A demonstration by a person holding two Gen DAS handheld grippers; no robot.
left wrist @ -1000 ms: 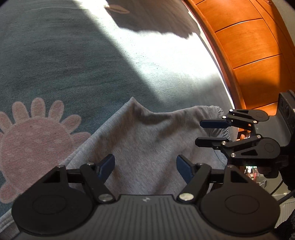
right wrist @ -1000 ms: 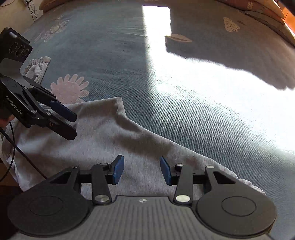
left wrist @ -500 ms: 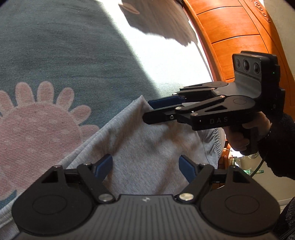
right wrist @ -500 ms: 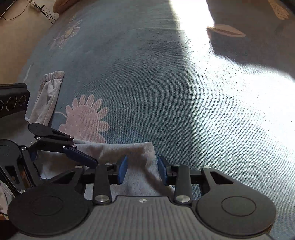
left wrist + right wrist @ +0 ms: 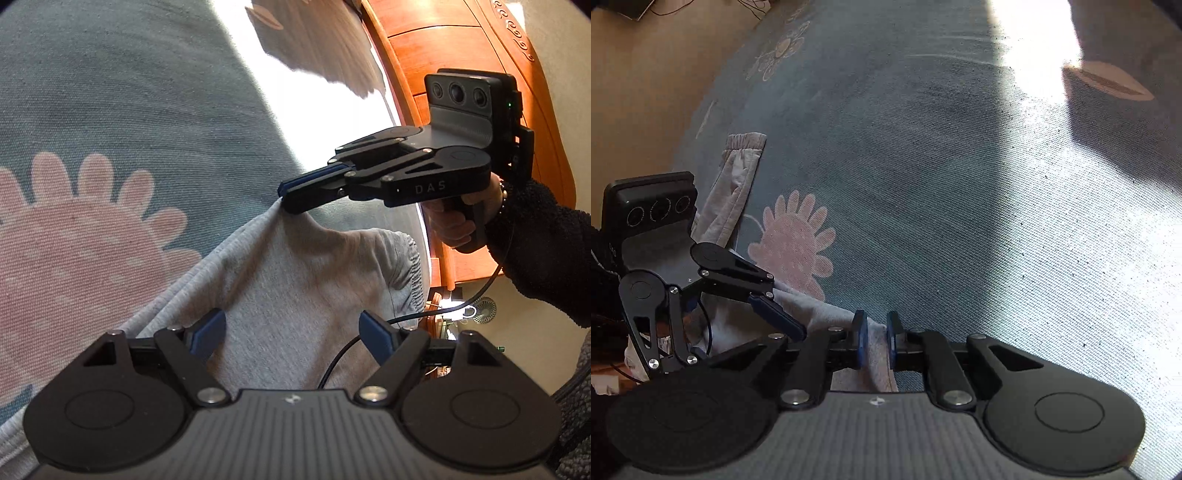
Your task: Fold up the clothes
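Grey clothes [image 5: 295, 280]: soft grey cloth lies on the blue bed cover [image 5: 129, 92], near the camera in both views. One stretchy gathered edge shows at the right in the left wrist view.
Right claw [image 5: 286, 195]: its two blue-tipped fingers are pressed together on a corner of the grey clothes, and the cloth rises in a little peak up to them. In its own view [image 5: 876, 341] a strip of grey cloth sits pinched between the blue pads.
Left claw [image 5: 291, 332]: its fingers stand wide apart (nothing is between them), above the middle of the grey clothes. In the right wrist view it is at the left [image 5: 775, 314], just beside the right claw.
Hand [image 5: 461, 218]: it grips the handle of the right claw, with a dark fuzzy sleeve [image 5: 535, 251] behind it.
Pink flower [image 5: 74, 251]: a big one is printed on the bed cover, left of the clothes.
Wooden board [image 5: 461, 55]: orange-brown, at the far right edge of the bed.
Sunlight: a bright patch lies across the far part of the cover.
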